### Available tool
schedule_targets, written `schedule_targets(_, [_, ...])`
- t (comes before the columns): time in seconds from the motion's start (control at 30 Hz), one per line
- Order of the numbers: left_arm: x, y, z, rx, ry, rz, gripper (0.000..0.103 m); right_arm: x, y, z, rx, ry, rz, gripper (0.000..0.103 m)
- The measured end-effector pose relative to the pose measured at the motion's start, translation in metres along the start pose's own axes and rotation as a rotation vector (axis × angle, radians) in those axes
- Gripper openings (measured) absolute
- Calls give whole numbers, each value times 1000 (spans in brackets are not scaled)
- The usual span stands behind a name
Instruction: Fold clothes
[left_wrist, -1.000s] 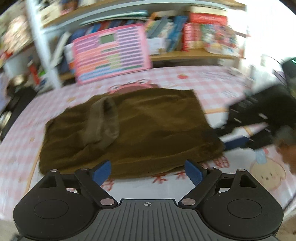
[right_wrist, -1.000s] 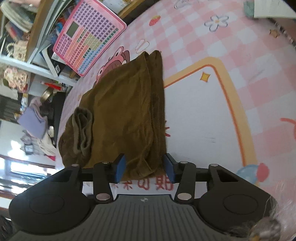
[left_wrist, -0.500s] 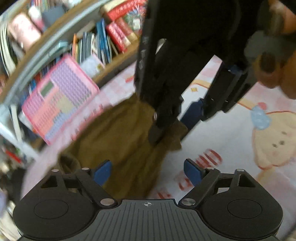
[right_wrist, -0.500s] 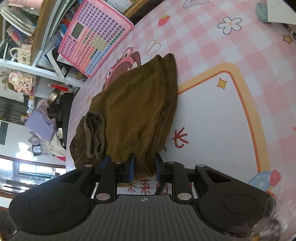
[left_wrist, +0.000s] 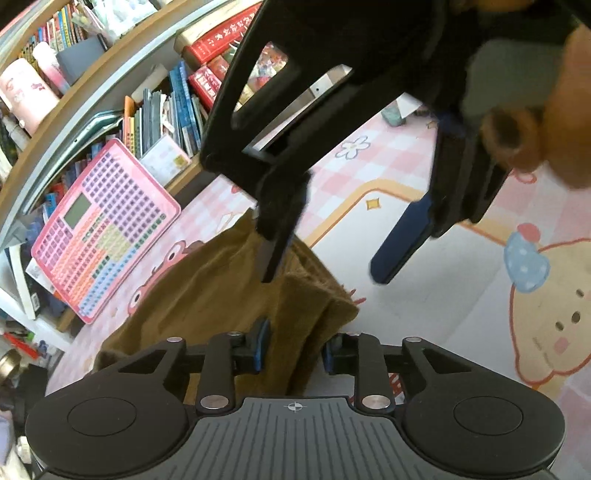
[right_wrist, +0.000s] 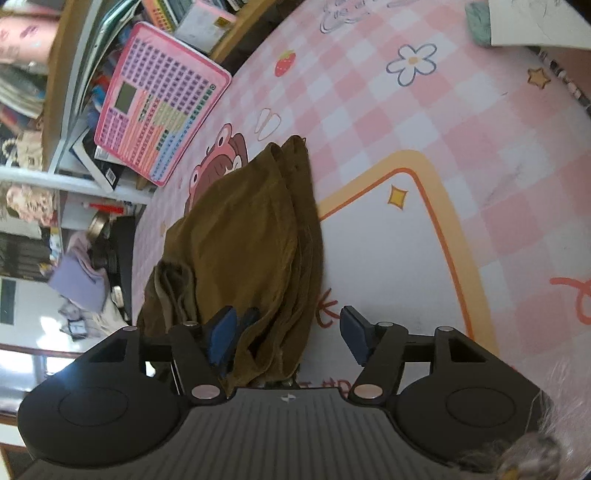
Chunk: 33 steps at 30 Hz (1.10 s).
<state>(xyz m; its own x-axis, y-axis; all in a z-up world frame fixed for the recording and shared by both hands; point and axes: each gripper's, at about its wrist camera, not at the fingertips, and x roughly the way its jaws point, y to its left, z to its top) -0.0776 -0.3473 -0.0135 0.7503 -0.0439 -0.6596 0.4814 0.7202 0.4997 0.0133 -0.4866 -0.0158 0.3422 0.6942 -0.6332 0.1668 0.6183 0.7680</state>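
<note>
Left claw (left_wrist: 293, 349) pinching near corner of folded brown fleece garment (right_wrist: 251, 236) on pink checkered cartoon-print bench (right_wrist: 424, 129); right claw (right_wrist: 288, 334) spread over same edge. Bookshelf (left_wrist: 122, 107), pink keypad toy (right_wrist: 159, 103) beyond claws.

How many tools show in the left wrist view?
2: the left tool at the bottom, closed on a corner of the brown garment, and the right tool above it, open.

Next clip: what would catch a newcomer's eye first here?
The brown garment, folded lengthwise on the pink checked mat. Both claws meet at its near end: the left claw pinches the bunched cloth, the right claw stands open around it. A pink keypad toy leans against the bookshelf behind.
</note>
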Motion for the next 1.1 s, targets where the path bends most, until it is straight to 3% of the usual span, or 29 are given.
schedule_targets(0.17, [-8,10,0,-45,-17,-38,5,15,5,13,62,20,31,63])
schedule_targets(0.3, [-26,35,-1,-140,-62,-63,4,25,11,21,116,32,75,66])
schedule_targets(0.47, [-52,55,-8,-258,-93,-108,4,30,6,29,148,22,58,63])
schedule_targets(0.57, [-59,55,-13,-292,-84,-126,4,29,-2,33,172,10,42,52])
schedule_targets(0.7, [-68,58,-19,-359,-77,-160,4,27,-12,38,205,-6,21,16])
schedule_targets(0.73, [-68,60,-20,-373,-74,-167,4,25,-13,38,203,-12,22,14])
schedule_targets(1.1, [-89,82,-29,-516,-138,-206,4,11,34,32,96,-64,86,11])
